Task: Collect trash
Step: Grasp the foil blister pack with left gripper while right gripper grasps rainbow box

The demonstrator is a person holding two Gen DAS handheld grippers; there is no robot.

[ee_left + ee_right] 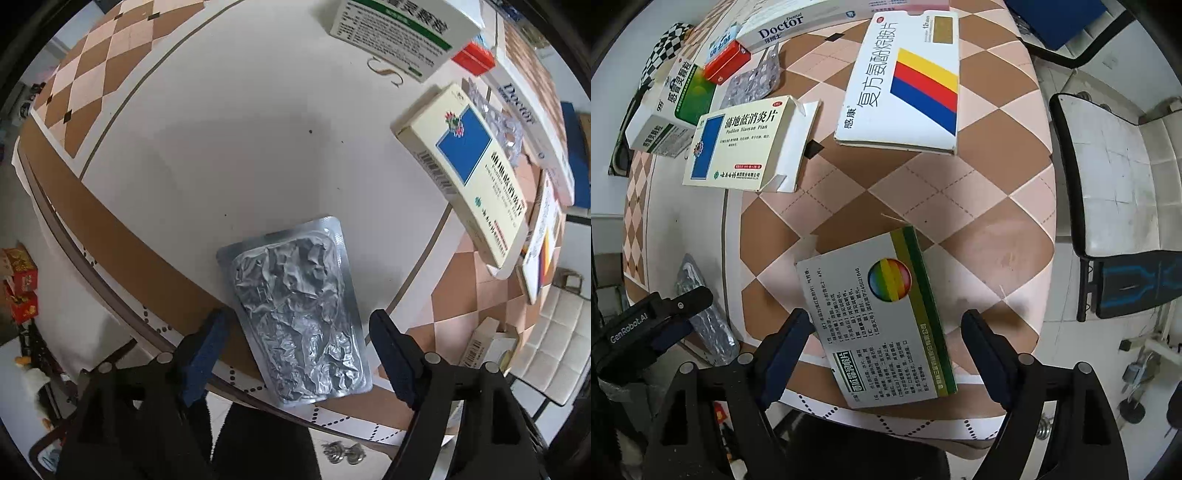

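- Trash is spread over the table: nearest the left gripper (299,350) lies a crumpled, empty silver foil blister pack (295,314), flat at the near edge of the round checkered table (155,258), one end jutting past the rim.
- Its long axis runs roughly away from the gripper, slightly slanted, so the two blue-padded fingers (207,350) straddle its narrow width, released, with no contact on either side.
- The right gripper (882,354) hangs likewise unclenched over a white medicine box with a rainbow circle and green stripe (882,314), at the same near edge, its length also running between the pads.
- Each hand has its own piece directly below; a straight drop and squeeze looks like the move.
- Farther off lie a cream box with a blue panel (746,144), a white box with yellow, red and blue stripes (908,85) and a white "Doctor" toothpaste carton (798,26).
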